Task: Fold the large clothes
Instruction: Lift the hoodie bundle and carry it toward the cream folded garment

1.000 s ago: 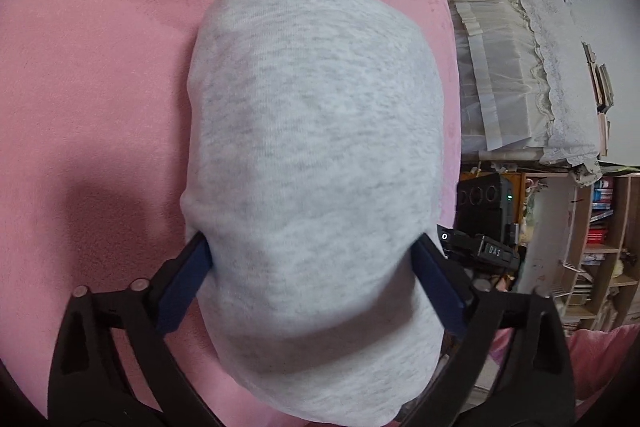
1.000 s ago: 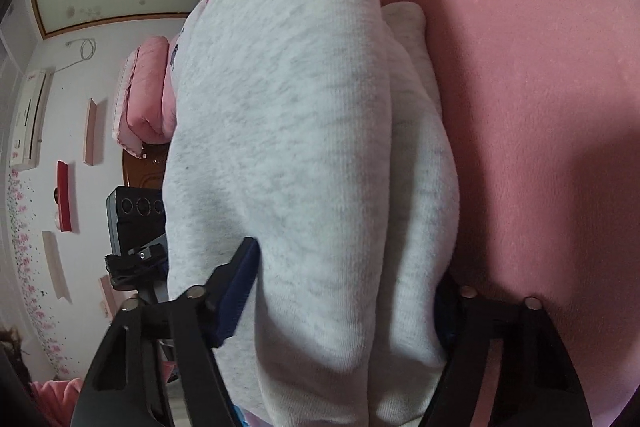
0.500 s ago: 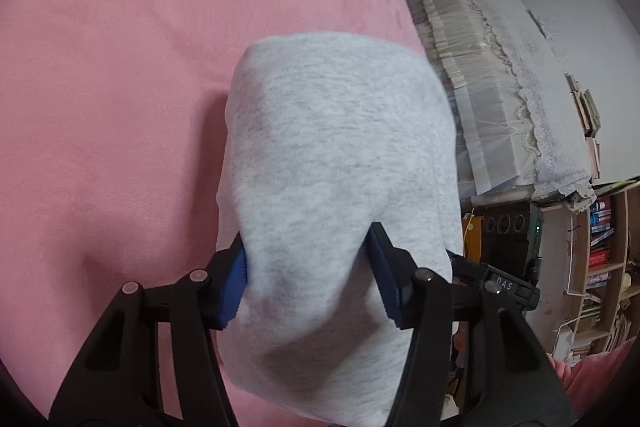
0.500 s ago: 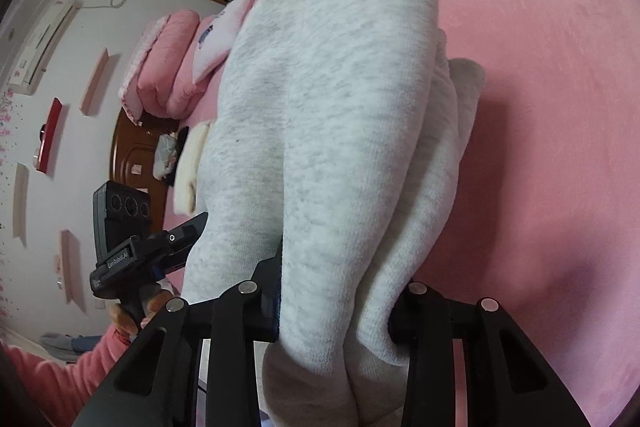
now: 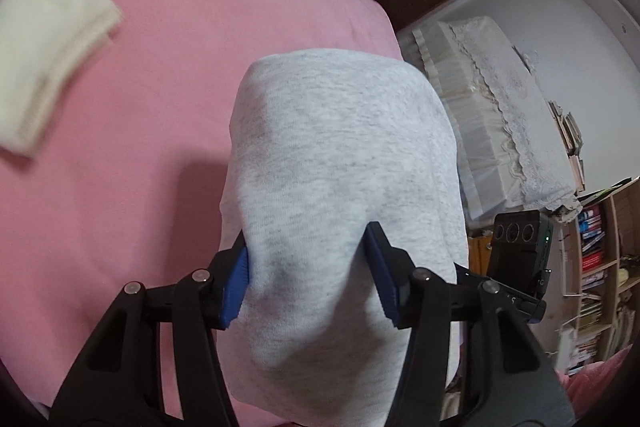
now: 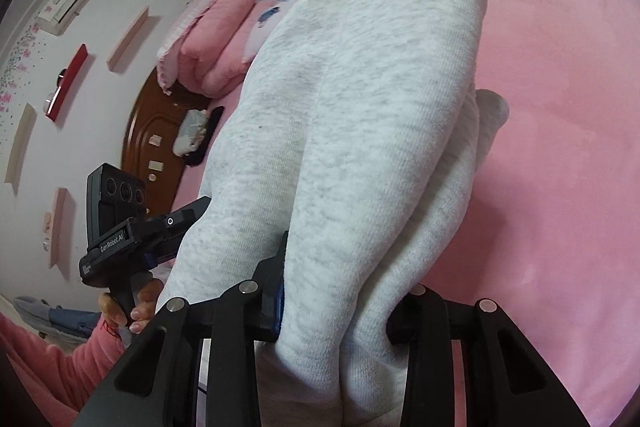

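A light grey sweatshirt-like garment (image 5: 340, 131) hangs folded between both grippers, above the pink bedspread (image 5: 180, 47). My left gripper (image 5: 308, 239) is shut on one bunched edge, its blue pads pressing into the fabric from both sides. In the right wrist view the same garment (image 6: 360, 87) drapes away in thick folds, and my right gripper (image 6: 344, 279) is shut on a bunch of its layers. The right pad is hidden under cloth. A hand (image 6: 136, 303) in a pink sleeve holds the left gripper's black handle at lower left.
A folded cream cloth (image 5: 48, 47) lies on the bed at the far left. Pink pillows (image 6: 216, 39) and a wooden headboard (image 6: 156, 131) are at the bed's head. A lace-covered white unit (image 5: 500, 115) and bookshelves (image 5: 600, 267) stand beyond the bed's right edge.
Both grippers narrowed from wide open onto the grey garment and rose, lifting it off the bed. More of the bed and room came into view, including the cream cloth.
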